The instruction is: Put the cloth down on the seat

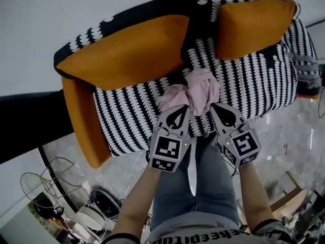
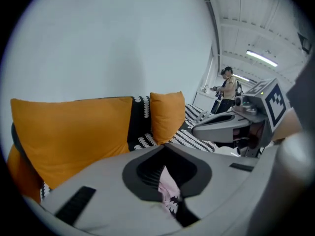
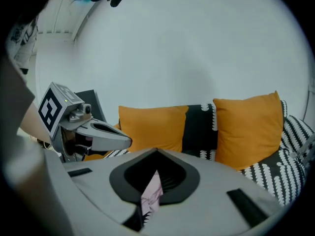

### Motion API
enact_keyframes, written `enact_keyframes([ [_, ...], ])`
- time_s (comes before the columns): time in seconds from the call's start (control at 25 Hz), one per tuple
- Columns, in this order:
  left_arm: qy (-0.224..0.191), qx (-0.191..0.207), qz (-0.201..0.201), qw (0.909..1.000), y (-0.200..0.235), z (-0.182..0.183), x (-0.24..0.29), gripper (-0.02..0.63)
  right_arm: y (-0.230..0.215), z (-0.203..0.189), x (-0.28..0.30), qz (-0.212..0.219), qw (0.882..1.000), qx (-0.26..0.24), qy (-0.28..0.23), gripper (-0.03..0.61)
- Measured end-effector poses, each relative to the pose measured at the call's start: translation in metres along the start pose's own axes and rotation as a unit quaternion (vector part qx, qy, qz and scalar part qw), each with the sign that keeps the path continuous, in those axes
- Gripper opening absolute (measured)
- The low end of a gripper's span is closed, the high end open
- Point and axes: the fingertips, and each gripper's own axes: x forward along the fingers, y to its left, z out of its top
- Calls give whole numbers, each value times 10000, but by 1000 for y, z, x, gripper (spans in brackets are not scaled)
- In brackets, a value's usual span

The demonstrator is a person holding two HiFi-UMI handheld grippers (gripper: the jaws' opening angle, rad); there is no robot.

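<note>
The left gripper (image 1: 182,111) and the right gripper (image 1: 218,110) are each closed tight on an edge of the pink cloth (image 1: 197,93), held bunched over the striped seat (image 1: 254,85), so I judge the next move is to lower it there and open both.

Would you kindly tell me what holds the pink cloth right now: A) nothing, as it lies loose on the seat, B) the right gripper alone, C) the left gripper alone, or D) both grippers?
D: the cloth is pinched in the shut jaws of the left gripper and the right gripper, as each gripper view shows.
</note>
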Motion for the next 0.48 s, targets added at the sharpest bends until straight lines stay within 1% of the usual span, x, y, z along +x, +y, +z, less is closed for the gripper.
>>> enact_keyframes([
  [0.2, -440, 142, -436, 9980, -23, 50, -25, 18, 17, 46, -32, -33, 9988, 96, -489, -8],
  [0.36, -679, 440, -594, 9949, -46, 84, -50, 18, 28, 74, -62, -28, 9965, 169, -824, -8],
  [0.48, -875, 617, -690, 9919, -59, 106, -67, 18, 36, 94, -79, -66, 9949, 43, -1007, -8],
])
